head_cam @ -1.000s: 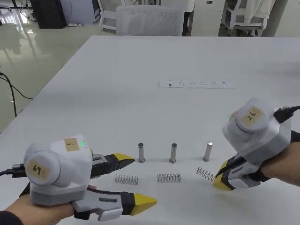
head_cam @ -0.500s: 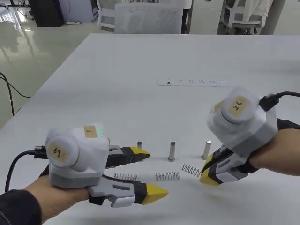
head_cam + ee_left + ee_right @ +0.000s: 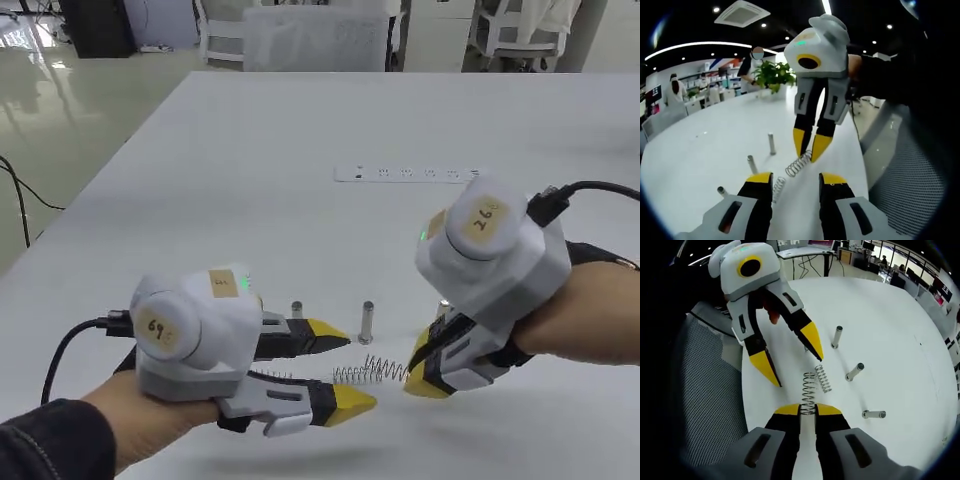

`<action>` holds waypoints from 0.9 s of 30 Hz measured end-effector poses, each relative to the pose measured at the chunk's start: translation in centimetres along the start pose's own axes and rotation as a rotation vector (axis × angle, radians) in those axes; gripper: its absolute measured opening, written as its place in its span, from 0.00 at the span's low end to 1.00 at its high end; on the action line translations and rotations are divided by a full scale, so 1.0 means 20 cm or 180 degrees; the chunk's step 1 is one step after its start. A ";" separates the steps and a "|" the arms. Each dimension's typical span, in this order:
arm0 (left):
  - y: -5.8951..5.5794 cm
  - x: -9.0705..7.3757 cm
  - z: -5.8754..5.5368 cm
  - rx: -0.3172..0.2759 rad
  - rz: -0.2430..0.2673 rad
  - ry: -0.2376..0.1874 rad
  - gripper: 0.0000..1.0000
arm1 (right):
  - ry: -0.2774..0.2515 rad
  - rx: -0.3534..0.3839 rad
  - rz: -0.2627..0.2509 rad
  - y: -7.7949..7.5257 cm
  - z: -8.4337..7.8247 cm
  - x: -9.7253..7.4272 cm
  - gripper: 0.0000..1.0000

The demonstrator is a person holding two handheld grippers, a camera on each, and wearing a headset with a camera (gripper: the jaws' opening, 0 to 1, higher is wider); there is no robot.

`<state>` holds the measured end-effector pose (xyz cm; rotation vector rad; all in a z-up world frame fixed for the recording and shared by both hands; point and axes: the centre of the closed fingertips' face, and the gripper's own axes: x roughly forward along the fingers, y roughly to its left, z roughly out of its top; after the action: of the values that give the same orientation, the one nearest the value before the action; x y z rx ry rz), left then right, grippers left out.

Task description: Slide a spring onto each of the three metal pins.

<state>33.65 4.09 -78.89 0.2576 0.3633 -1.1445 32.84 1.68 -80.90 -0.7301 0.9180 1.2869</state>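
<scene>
Three short metal pins stand on the white table: the left pin, the middle pin and the right pin, which is mostly hidden behind my right gripper. My right gripper is shut on one end of a spring, which sticks out level toward the left. A second spring lies on the table beside it. My left gripper is open and faces the held spring from a short distance, nothing between its fingers.
A white power strip lies farther back on the table. A chair stands at the far edge. The table's left edge runs diagonally, with floor beyond it.
My right gripper has carried its spring left toward the middle. My left gripper has moved right and up to face it, covering the left spring.
</scene>
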 end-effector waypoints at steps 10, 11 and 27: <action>-0.07 0.02 -0.02 0.0211 -0.0154 0.0061 0.15 | 0.0061 -0.0224 0.0176 0.07 0.01 0.00 0.08; -0.08 0.02 -0.02 0.0217 -0.0171 0.0072 0.14 | 0.0065 -0.0245 0.0195 0.08 0.01 0.00 0.08; -0.12 0.02 -0.04 0.0401 -0.0266 0.0169 0.04 | 0.0065 -0.0197 0.0312 0.12 0.02 -0.05 0.08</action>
<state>31.57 3.09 -79.74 0.3867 0.3518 -1.2464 30.41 1.90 -79.75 -0.7554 0.9437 1.4016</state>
